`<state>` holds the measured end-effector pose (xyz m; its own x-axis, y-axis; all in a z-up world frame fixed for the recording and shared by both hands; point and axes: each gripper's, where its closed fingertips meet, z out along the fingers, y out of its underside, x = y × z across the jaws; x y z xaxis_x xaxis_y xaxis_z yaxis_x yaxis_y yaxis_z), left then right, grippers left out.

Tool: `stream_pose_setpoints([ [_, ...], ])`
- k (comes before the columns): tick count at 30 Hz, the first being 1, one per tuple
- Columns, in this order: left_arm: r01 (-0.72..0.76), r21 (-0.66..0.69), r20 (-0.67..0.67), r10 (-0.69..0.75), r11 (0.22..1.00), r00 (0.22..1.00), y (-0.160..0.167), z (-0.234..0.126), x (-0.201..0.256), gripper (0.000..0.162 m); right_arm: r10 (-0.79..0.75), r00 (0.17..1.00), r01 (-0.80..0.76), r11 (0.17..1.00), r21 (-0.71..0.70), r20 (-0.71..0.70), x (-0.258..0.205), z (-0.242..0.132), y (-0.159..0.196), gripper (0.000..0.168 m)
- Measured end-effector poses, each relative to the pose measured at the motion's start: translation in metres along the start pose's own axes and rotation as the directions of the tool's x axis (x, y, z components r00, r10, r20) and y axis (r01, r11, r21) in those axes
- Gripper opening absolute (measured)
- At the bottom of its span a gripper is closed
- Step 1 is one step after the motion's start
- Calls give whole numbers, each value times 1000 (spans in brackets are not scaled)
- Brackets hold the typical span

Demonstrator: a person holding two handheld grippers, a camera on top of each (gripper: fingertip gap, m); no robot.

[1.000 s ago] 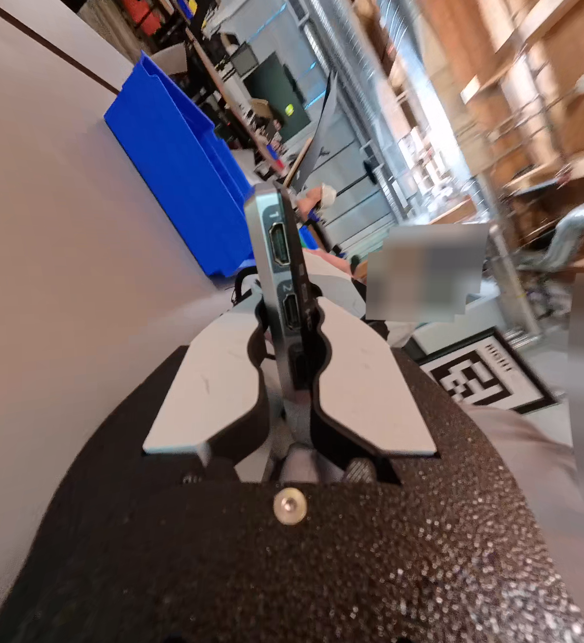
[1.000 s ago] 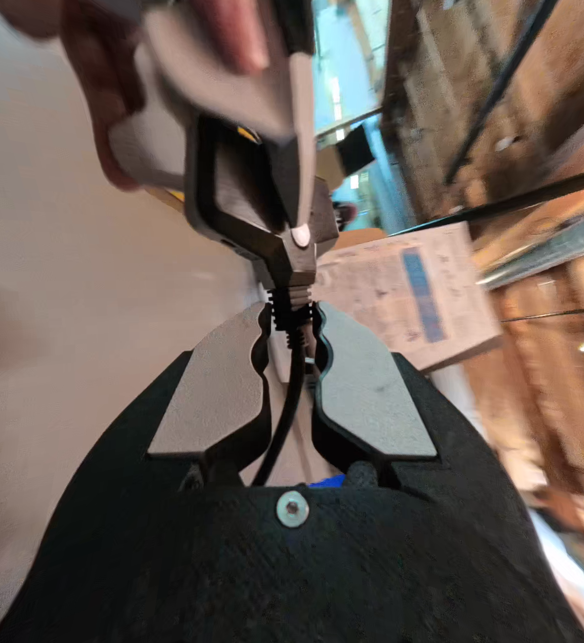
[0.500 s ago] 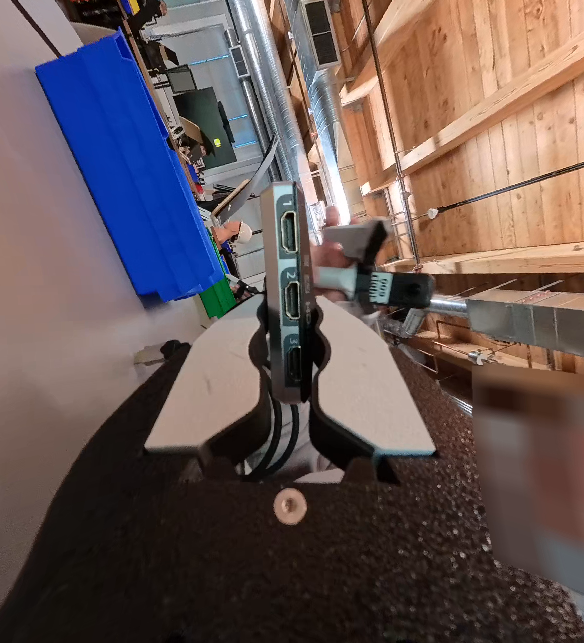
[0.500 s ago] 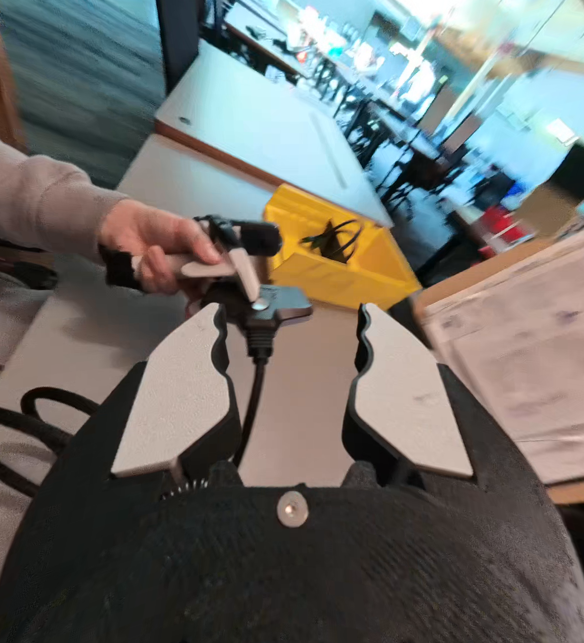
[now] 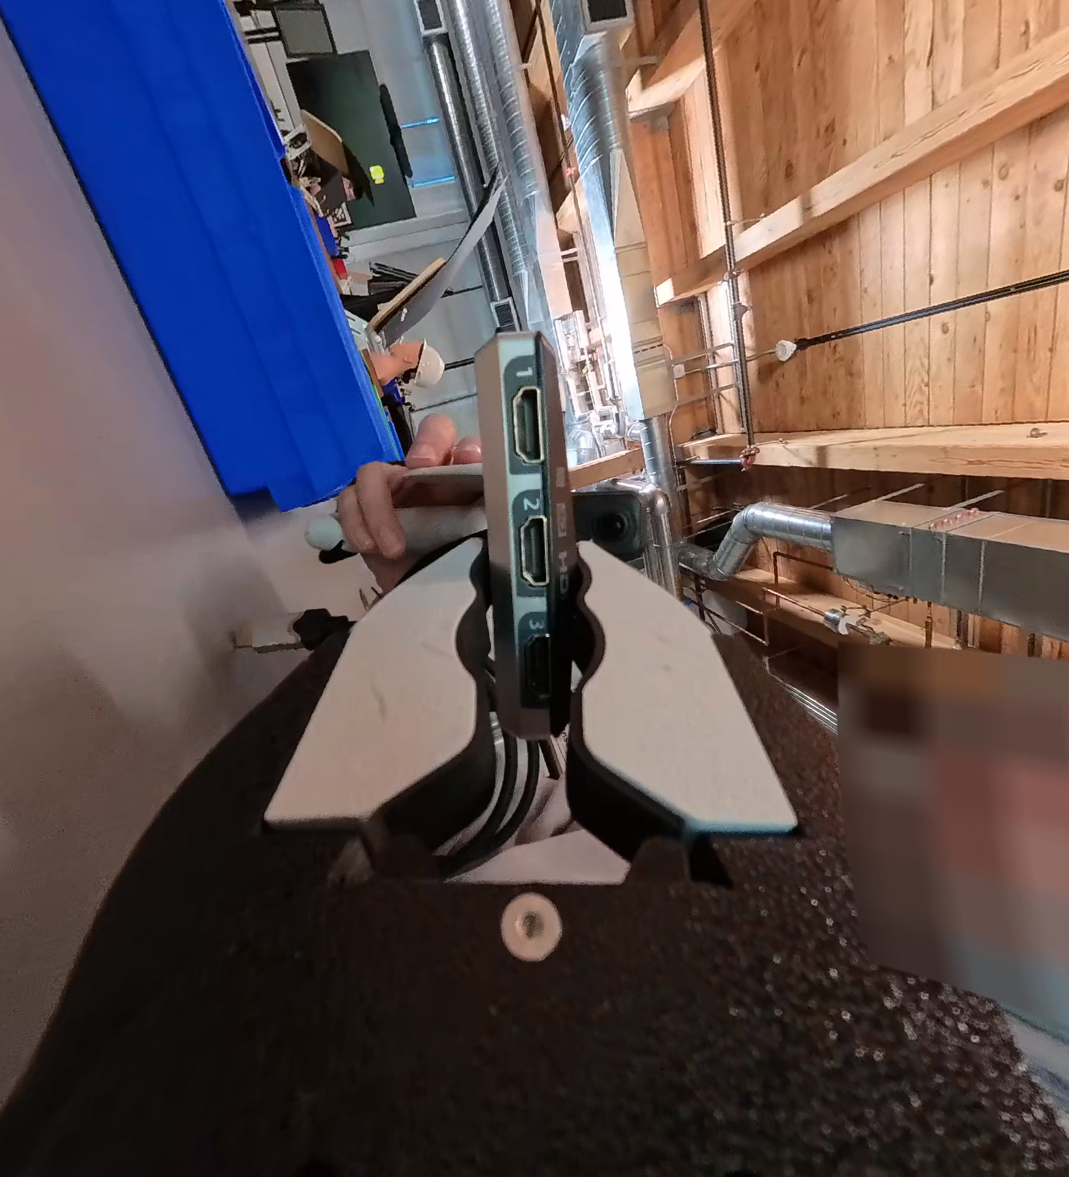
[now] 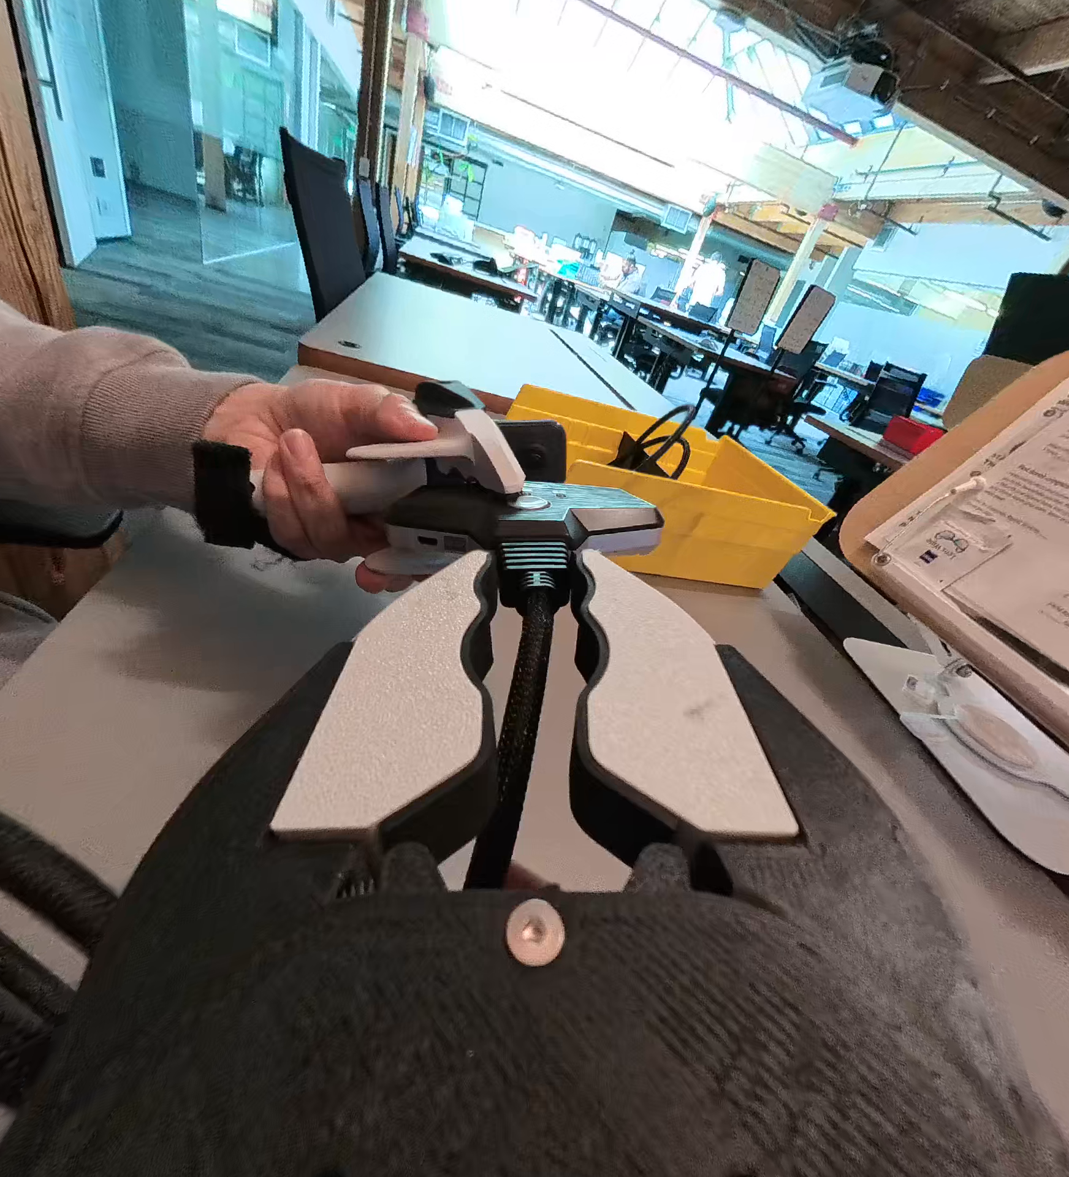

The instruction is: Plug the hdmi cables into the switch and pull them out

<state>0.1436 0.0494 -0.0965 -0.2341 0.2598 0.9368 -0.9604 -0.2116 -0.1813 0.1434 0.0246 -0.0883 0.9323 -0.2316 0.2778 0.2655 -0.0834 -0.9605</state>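
My left gripper (image 5: 529, 560) is shut on the grey HDMI switch (image 5: 522, 446) and holds it edge-on above the table. Its three numbered ports face the camera, all empty. In the right wrist view the switch (image 6: 557, 513) is clamped between the left gripper's white fingers (image 6: 494, 455). My right gripper (image 6: 535, 567) is shut on the ribbed collar of a black braided HDMI cable (image 6: 522, 700), where it meets the back of the switch. The cable runs down between the right fingers. The right gripper's hand (image 5: 379, 516) shows behind the switch.
A yellow bin (image 6: 678, 509) holding a black cable stands on the white table (image 6: 137, 669) just behind the switch. A board with paper sheets (image 6: 997, 509) and a flat plastic pack (image 6: 997, 764) lie at right. Black cable loops (image 6: 10, 891) lie at left. A blue bin (image 5: 201, 255) stands nearby.
My right gripper was open around the cable half a second ago and has now closed on its collar at the switch. The left gripper keeps holding the switch and has steadied.
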Motion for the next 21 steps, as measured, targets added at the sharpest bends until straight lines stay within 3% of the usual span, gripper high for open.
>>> stream_pose_setpoints([
  [10,24,-6,89,-23,1000,996,0,11,-12,21,136,990,-135,991,28,-42,1,-7,15,23],
  [12,19,-2,103,-19,1000,995,0,13,-11,21,103,993,-105,994,-35,-61,1,-6,25,22],
  [18,-20,-14,88,21,1000,996,0,20,0,21,46,995,-39,996,75,-89,3,-12,5,22],
  [21,1,-4,83,0,1000,997,-1,21,-4,21,44,995,-38,997,64,-89,4,-12,9,22],
])
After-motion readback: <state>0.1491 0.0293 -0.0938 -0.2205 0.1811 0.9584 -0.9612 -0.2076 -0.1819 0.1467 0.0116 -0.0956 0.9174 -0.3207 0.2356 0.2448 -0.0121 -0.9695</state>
